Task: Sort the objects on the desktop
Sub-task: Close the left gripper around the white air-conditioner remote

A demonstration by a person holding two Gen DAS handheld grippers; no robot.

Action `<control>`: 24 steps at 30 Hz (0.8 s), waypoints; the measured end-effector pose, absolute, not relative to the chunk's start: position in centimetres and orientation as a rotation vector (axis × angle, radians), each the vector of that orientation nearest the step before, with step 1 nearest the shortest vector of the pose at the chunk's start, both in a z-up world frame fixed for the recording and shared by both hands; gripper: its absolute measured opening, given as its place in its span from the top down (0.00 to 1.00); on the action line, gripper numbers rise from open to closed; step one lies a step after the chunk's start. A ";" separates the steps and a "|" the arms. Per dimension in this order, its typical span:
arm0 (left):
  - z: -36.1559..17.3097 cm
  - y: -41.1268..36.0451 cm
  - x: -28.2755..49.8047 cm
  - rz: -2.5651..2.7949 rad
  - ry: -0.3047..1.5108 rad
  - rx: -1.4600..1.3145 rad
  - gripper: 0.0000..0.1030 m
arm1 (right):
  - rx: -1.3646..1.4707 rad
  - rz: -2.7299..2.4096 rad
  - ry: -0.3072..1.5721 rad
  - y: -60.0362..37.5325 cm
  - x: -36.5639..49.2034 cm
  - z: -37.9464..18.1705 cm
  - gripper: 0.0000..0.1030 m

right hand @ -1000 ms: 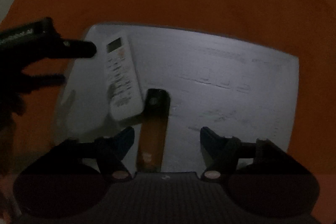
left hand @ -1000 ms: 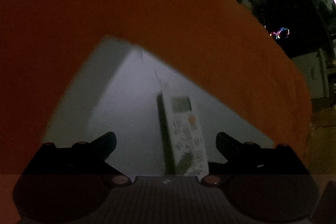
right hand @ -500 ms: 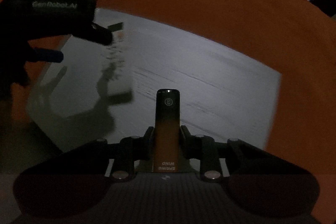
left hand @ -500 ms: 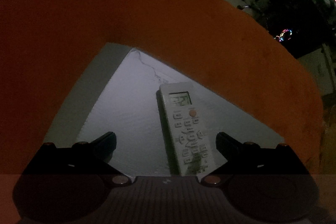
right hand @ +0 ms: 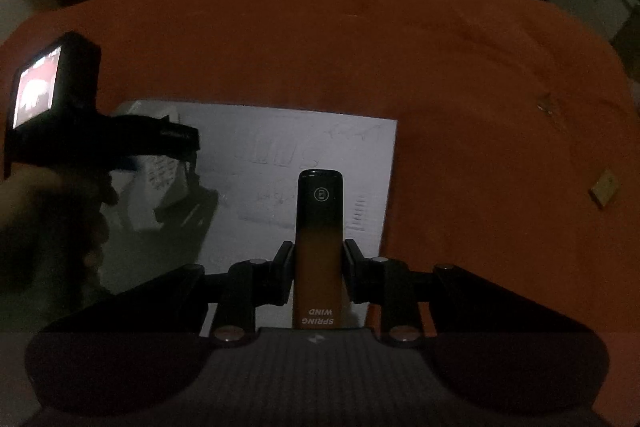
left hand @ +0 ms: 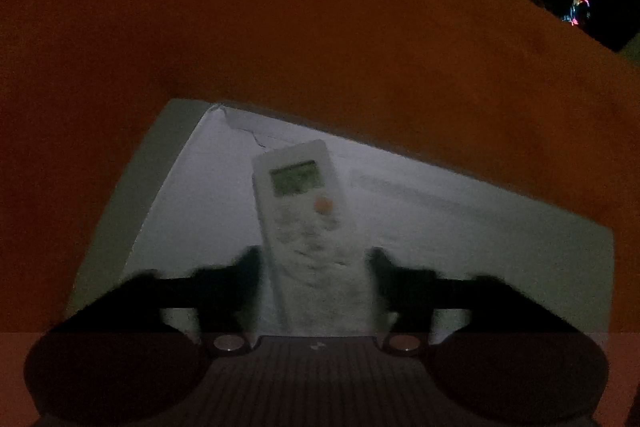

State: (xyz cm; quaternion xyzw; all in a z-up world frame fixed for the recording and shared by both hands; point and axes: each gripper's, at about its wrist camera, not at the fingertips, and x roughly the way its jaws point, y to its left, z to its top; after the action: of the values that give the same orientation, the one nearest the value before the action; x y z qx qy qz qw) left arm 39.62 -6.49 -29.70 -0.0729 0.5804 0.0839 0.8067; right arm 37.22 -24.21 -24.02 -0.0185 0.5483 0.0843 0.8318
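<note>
A white remote control (left hand: 300, 195) with a small screen lies lengthwise between the fingers of my left gripper (left hand: 316, 259). Its jaws are closing, and the blurred pads sit against the remote's two long sides. The right wrist view shows that same left gripper (right hand: 160, 143) over the remote (right hand: 160, 179), whose near end casts a shadow. My right gripper (right hand: 318, 255) is shut on a black and orange stick (right hand: 319, 211) marked SPRING WIND, held above the white board (right hand: 280, 147).
The white board (left hand: 208, 211) rests on an orange cloth (left hand: 320, 47) that covers the table. A small tan square (right hand: 606, 187) lies on the cloth at the right. A person's hand (right hand: 48, 211) grips the left tool. Dark room and floor lie beyond.
The left jaws have gone from wide apart to tight against the remote. The right gripper closed on the stick and lifted it off the board, and its view now takes in more of the cloth.
</note>
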 end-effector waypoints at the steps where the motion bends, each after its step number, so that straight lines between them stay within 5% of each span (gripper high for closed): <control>1: -29.4 -6.3 39.6 0.158 1.271 -0.153 0.58 | -0.047 0.173 1.163 -24.5 37.2 -24.3 0.73; 7: -28.2 -5.6 39.3 -0.127 1.439 0.035 0.60 | -0.046 0.151 1.164 -26.1 37.7 -26.2 0.73; 14: -28.7 -4.5 38.7 -0.163 1.413 0.046 0.60 | 0.021 0.145 1.177 -26.7 38.7 -27.7 0.73; 16: -28.7 -4.7 38.6 -0.159 1.402 0.053 0.38 | 0.005 0.158 1.179 -26.6 39.2 -27.6 0.73; 17: -28.9 -4.6 38.5 -0.137 1.400 0.053 0.00 | -0.009 0.161 1.182 -26.3 39.4 -27.5 0.73; 24: -29.5 -3.6 38.1 -0.042 1.342 0.011 0.08 | -0.070 0.174 1.192 -25.4 38.9 -27.9 0.73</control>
State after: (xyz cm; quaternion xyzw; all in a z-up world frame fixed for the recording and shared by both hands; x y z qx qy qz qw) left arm 38.14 -3.61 -29.50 0.0053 0.6216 -0.0193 0.7830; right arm 38.90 -25.40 -27.91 -0.0330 0.5607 0.0819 0.8233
